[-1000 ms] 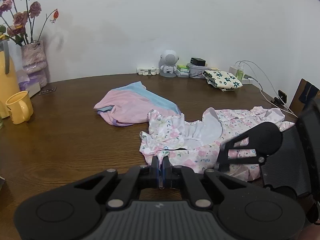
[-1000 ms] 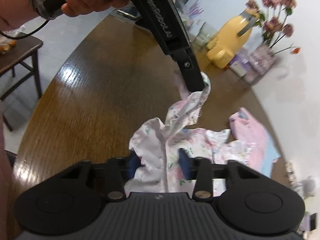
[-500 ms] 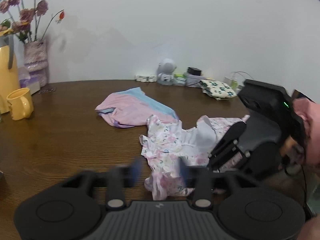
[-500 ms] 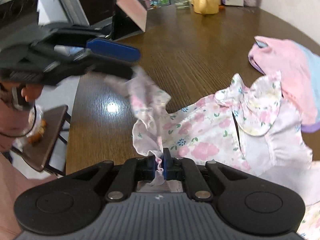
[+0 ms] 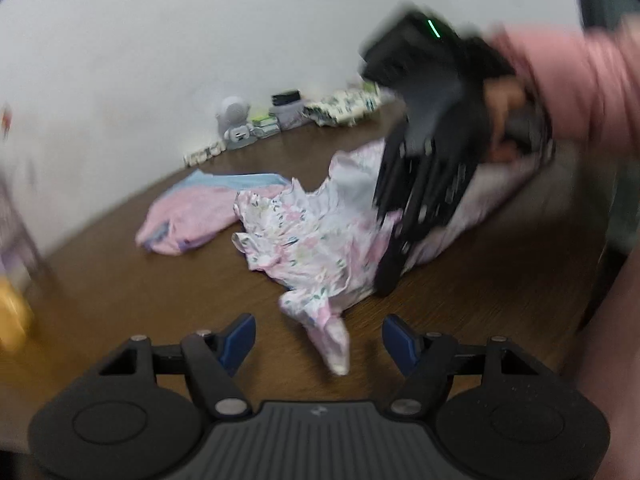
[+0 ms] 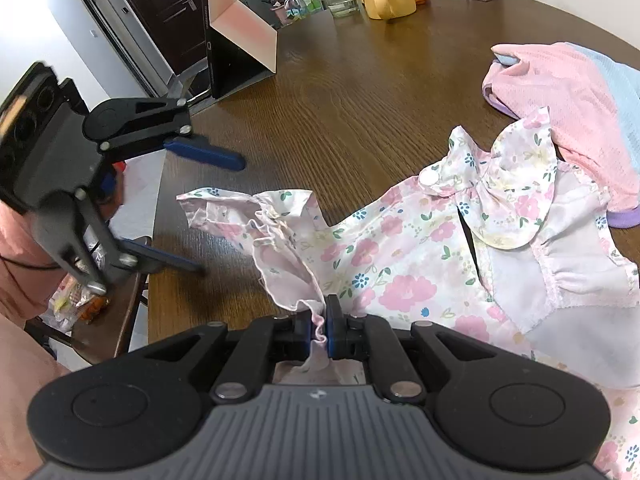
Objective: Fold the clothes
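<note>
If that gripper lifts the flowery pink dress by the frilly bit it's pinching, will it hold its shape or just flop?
Probably flop: the thin floral pink-and-white dress already lies crumpled, its ruffle bunched limply between the right gripper pads. It looks light, so lifting should be easy. The smooth wooden table may let it slide.

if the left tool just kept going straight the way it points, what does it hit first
Most likely the loose sleeve end of the floral garment, which lies on the table between the open left tool's fingers, just ahead. Depth is uncertain in this blurred view.
</note>
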